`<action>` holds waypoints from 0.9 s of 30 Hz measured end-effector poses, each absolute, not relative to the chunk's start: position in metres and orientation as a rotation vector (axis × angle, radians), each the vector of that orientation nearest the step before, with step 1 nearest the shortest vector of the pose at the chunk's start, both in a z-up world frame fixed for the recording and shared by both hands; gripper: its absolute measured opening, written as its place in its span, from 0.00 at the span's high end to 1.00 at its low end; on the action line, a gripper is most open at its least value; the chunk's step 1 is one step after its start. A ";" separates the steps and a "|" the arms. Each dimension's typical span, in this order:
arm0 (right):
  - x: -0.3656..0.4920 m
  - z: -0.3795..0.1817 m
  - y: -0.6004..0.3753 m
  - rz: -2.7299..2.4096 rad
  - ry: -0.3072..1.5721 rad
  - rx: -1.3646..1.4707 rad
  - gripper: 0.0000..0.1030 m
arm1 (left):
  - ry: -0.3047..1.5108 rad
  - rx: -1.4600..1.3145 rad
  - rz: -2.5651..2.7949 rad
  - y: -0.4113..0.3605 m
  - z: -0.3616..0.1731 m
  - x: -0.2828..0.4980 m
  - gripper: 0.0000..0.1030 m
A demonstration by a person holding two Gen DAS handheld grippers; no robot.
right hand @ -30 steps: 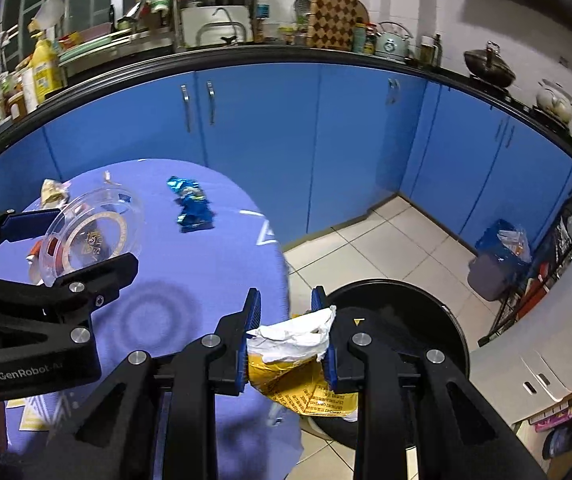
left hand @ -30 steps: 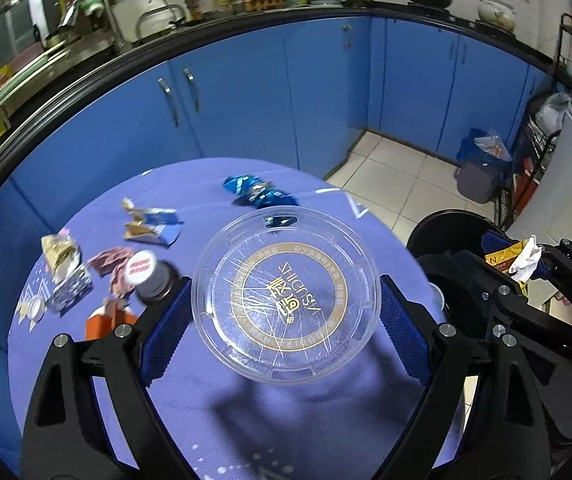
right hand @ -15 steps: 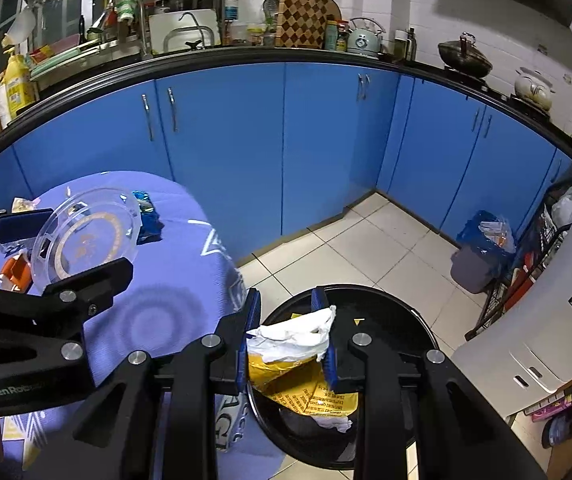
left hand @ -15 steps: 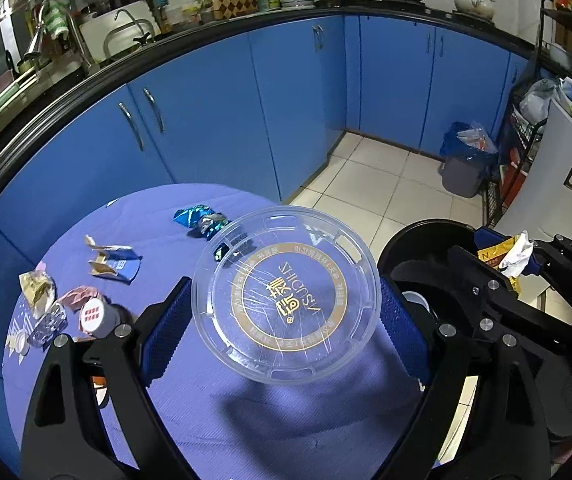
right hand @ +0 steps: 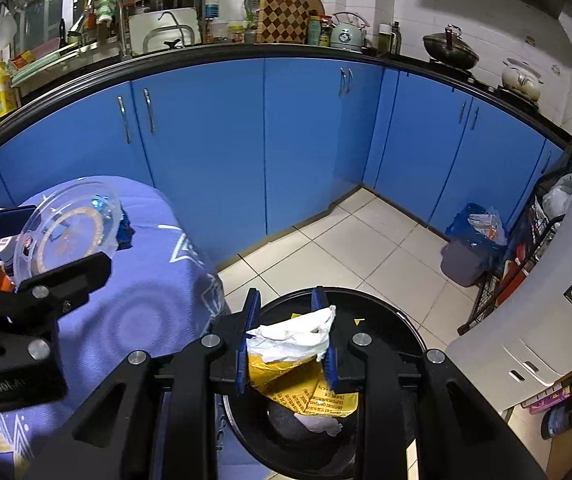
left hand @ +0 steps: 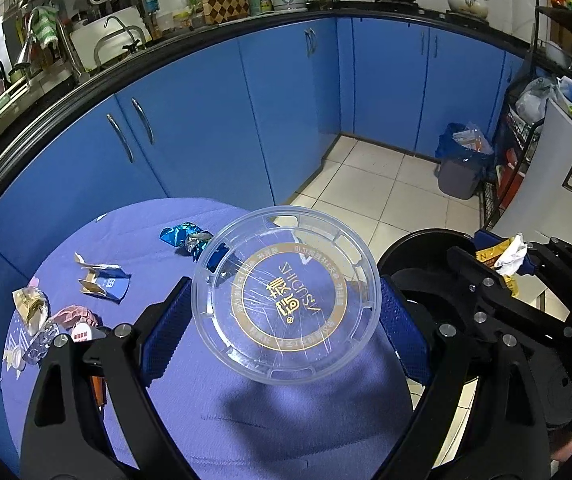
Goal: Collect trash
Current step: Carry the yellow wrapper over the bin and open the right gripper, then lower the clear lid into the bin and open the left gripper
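- Right gripper (right hand: 286, 346) is pinched on a crumpled yellow-and-white wrapper (right hand: 289, 350), held directly above the open black bin (right hand: 405, 328). Judged: placed there so a release drops it straight in.
- Bin stands on the tiled floor just beside the table edge; some trash already lies at the bottom.
- Left gripper (left hand: 284, 310) clamps a clear round plastic lid (left hand: 286, 294) by its rim, pads on opposite edges, lid tilted and lifted off the table. Gold ring print on it.
- Lid is over the table's near-right part, close to the bin but not over it. Probably waiting its turn behind the right gripper.
- Table with purple cloth (left hand: 246, 412) holds more trash: blue foil wrapper (left hand: 184, 236) just behind the lid, torn blue-white carton scrap (left hand: 100, 280), pink wrapper (left hand: 76, 314), gold crumpled wrapper (left hand: 30, 306), small bottle with white cap (left hand: 84, 334), orange item partly hidden behind the left finger.
- Task looks well short of done: two pieces in hand, several on the table.
- Risk: wrapper is light and may cling to a pad on release.
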State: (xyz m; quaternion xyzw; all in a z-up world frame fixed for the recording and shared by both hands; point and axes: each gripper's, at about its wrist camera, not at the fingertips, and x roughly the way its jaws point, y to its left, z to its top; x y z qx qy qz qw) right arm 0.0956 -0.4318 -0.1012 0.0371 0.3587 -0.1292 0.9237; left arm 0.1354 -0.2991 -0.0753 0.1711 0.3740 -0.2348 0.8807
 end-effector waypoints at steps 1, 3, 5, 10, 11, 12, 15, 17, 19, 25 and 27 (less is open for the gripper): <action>0.096 -0.102 -0.433 -0.269 0.738 0.077 0.73 | 0.780 0.354 -0.488 -0.299 -0.076 0.137 0.14; 0.096 -0.104 -0.437 -0.289 0.734 0.077 0.73 | 0.777 0.355 -0.483 -0.299 -0.076 0.138 0.14; 0.095 -0.104 -0.442 -0.297 0.732 0.083 0.73 | 0.776 0.355 -0.479 -0.299 -0.076 0.140 0.14; 0.093 -0.105 -0.453 -0.324 0.732 0.108 0.69 | 0.772 0.354 -0.476 -0.302 -0.076 0.141 0.14; 0.093 -0.105 -0.454 -0.328 0.733 0.112 0.67 | 0.772 0.355 -0.477 -0.303 -0.076 0.141 0.14; 0.093 -0.105 -0.456 -0.331 0.734 0.116 0.54 | 0.771 0.355 -0.477 -0.303 -0.075 0.141 0.14; 0.086 -0.101 -0.460 -0.369 0.697 0.111 0.23 | 0.772 0.359 -0.480 -0.306 -0.075 0.141 0.14; 0.083 -0.099 -0.463 -0.382 0.682 0.101 0.22 | 0.770 0.360 -0.481 -0.307 -0.075 0.142 0.14; 0.082 -0.098 -0.465 -0.399 0.686 0.091 0.22 | 0.772 0.359 -0.484 -0.309 -0.075 0.142 0.14; 0.071 -0.097 -0.482 -0.440 0.691 0.104 0.22 | 0.761 0.363 -0.505 -0.317 -0.070 0.138 0.14; 0.067 -0.096 -0.488 -0.461 0.689 0.108 0.22 | 0.757 0.369 -0.518 -0.321 -0.069 0.135 0.14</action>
